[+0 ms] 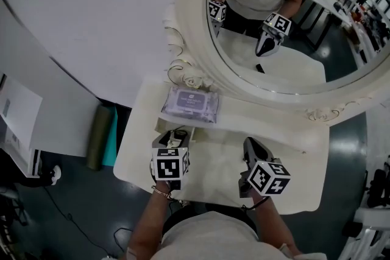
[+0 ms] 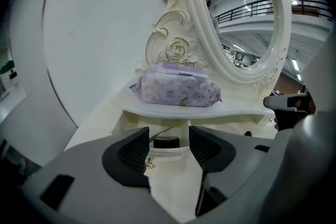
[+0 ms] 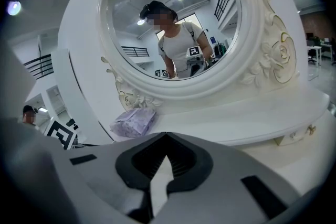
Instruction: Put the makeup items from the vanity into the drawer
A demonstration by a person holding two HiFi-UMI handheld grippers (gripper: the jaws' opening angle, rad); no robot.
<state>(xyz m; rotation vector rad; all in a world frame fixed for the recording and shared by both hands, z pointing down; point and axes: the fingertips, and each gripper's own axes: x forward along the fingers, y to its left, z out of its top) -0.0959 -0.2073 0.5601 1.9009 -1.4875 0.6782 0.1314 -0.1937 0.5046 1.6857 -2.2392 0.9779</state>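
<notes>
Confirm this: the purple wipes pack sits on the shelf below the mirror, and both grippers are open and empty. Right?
Not quite. The right gripper is shut, jaws meeting at the tips, as the right gripper view shows. The rest stands: the wipes pack sits on the shelf below the mirror, and the left gripper is open and empty.

The left tool (image 2: 169, 143) tilts downward, jaws wide apart. The right tool (image 3: 167, 138) sits beside it, jaws closed, tips touching.
</notes>
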